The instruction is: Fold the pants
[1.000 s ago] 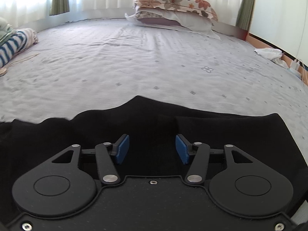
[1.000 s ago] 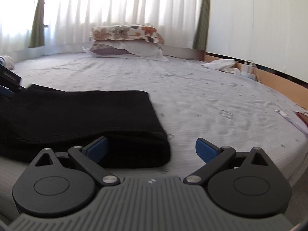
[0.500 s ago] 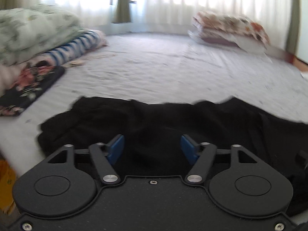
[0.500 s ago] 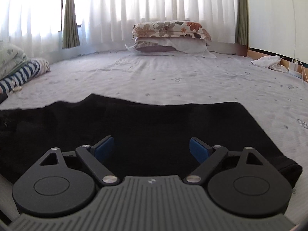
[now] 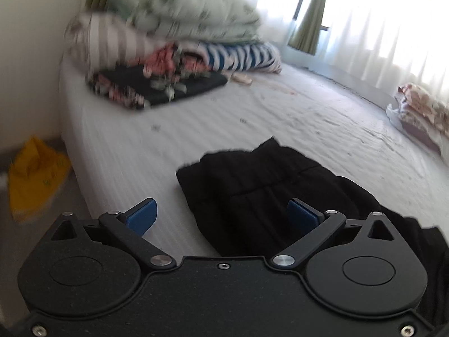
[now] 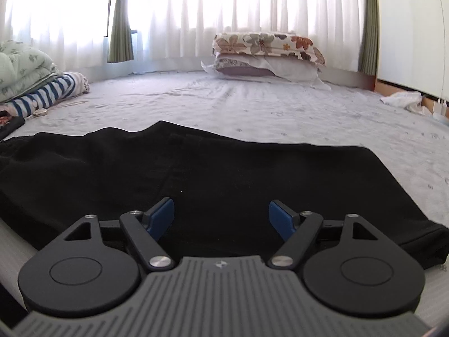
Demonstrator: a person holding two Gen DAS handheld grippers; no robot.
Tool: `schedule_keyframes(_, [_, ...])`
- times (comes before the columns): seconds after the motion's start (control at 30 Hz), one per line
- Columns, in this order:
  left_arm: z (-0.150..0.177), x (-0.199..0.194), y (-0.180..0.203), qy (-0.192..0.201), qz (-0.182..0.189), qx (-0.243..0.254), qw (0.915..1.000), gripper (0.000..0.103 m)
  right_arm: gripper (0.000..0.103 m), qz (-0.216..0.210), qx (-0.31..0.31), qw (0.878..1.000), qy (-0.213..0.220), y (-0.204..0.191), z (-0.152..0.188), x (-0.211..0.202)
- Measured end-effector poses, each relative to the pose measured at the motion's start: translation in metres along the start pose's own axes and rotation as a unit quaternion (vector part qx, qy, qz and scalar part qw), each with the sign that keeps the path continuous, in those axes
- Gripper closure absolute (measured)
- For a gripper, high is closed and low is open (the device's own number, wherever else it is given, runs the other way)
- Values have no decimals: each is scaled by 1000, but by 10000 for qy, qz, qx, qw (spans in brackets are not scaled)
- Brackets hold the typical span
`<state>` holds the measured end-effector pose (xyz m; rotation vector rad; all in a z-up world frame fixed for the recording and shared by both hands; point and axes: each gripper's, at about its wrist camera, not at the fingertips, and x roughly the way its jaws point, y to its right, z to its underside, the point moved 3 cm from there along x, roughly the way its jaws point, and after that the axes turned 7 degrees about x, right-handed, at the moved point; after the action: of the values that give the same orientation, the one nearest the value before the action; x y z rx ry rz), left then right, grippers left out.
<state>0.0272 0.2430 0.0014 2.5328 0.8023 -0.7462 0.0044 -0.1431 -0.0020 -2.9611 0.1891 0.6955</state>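
Black pants (image 6: 224,174) lie folded lengthwise across the near part of the bed (image 6: 252,104). In the left wrist view their gathered waistband end (image 5: 252,177) sits just ahead, near the bed's left edge. My left gripper (image 5: 223,217) hovers over that end, its jaws opening wide, blue pads clear of the cloth. My right gripper (image 6: 221,217) hangs above the middle of the pants, jaws closing slightly, with nothing pressed between the pads. The right end of the pants (image 6: 415,224) is a thick folded edge.
A stack of folded quilts and blankets (image 5: 174,45) stands at the bed's far left corner. Pillows (image 6: 266,53) lie at the head by the curtains. A yellow bag (image 5: 33,174) is on the floor left of the bed. A white cloth (image 6: 401,99) lies at the right edge.
My left gripper swung left along the pants to the waistband end, rolled, and its jaws widened. My right gripper shifted left from the folded end to over the middle and narrowed a little.
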Motion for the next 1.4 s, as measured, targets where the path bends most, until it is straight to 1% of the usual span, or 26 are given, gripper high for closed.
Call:
schedule_keyframes(0.03, [2, 6, -5, -84, 124, -272, 9995, 3, 17, -3, -104, 9999, 7, -2, 1, 0])
schedule_keyframes(0.1, [4, 9, -10, 163, 215, -594, 9979, 3, 17, 5, -250, 9997, -11, -5, 3, 0])
schedule_keyframes(0.13, [3, 10, -11, 190, 306, -694, 9969, 10, 17, 4, -267, 9996, -27, -5, 4, 0])
schedule_keyframes(0.17, [2, 12, -12, 174, 435, -787, 9958, 31, 17, -5, -253, 9997, -39, -5, 5, 0])
schedule_keyframes(0.2, [0, 13, -14, 146, 460, -943, 9944, 40, 17, -19, -210, 9998, -46, -4, 5, 0])
schedule_keyframes(0.23, [0, 12, -16, 150, 355, -1076, 9934, 56, 16, -32, -161, 9999, -54, -2, 5, 0])
schedule_keyframes(0.27, [-3, 11, -19, 182, 391, -1170, 9922, 65, 16, -37, -116, 9999, -67, -1, 5, 0])
schedule_keyframes(0.33, [-4, 9, -22, 241, 523, -1250, 9905, 64, 16, -28, -48, 9999, -84, 2, 5, 1])
schedule_keyframes(0.37, [-3, 12, -22, 122, 443, -1209, 9916, 55, 16, -25, -29, 10000, -91, 3, 5, 1])
schedule_keyframes(0.4, [-1, 17, -21, -11, 385, -1176, 9923, 50, 15, -26, -9, 9999, -102, 4, 6, 2])
schedule_keyframes(0.47, [2, 18, -13, 149, 611, -880, 9941, 22, 15, -45, 28, 9999, -125, 5, 8, 3])
schedule_keyframes(0.5, [1, 17, -5, 136, 613, -714, 9955, 21, 15, -48, 23, 9999, -126, 5, 8, 3])
schedule_keyframes(0.53, [1, 17, 0, 123, 496, -630, 9967, 30, 15, -48, 3, 9999, -120, 5, 9, 3])
schedule_keyframes(0.57, [0, 16, 3, 136, 333, -623, 9974, 62, 15, -48, -18, 9999, -119, 5, 8, 3])
schedule_keyframes(0.6, [-2, 15, 5, 138, 312, -656, 9973, 72, 15, -56, -18, 9999, -124, 5, 8, 2])
schedule_keyframes(0.63, [-5, 12, 5, 180, 419, -734, 9963, 82, 15, -83, -1, 9999, -141, 6, 7, 2])
schedule_keyframes(0.7, [-13, -1, 10, 373, 621, -815, 9940, 86, 15, -140, 20, 9997, -189, 7, 6, 2])
schedule_keyframes(0.77, [-24, -20, 24, 647, 833, -613, 9925, 87, 15, -150, -58, 9995, -279, 6, 7, 5])
schedule_keyframes(0.87, [-38, -50, 53, 890, 1421, -413, 9850, 87, 15, -160, -350, 9988, -316, 1, 7, 8])
schedule_keyframes(0.93, [-44, -70, 80, 984, 1859, -215, 9774, 87, 16, -266, -154, 9988, -376, 7, 3, 6])
schedule_keyframes(1.0, [-46, -89, 108, 1079, 2260, 38, 9681, 87, 17, -340, 152, 9989, -296, 20, -1, -3])
schedule_keyframes(1.1, [-34, -119, 162, 1194, 2858, 635, 9487, 87, 17, -300, 522, 9982, 40, 48, -8, -25])
schedule_keyframes(1.17, [-17, -137, 200, 1184, 3163, 1107, 9347, 87, 16, -118, 711, 9971, 259, 73, -15, -41])
schedule_keyframes(1.27, [26, -156, 260, 941, 3591, 1843, 9101, 87, 14, 223, 958, 9946, 318, 115, -21, -58])
schedule_keyframes(1.33, [68, -164, 298, 568, 3841, 2445, 8885, 86, 14, 380, 1146, 9924, 225, 146, -20, -67])
schedule_keyframes(1.4, [112, -166, 327, 148, 3922, 3086, 8664, 85, 14, 635, 1294, 9894, 190, 172, -15, -75])
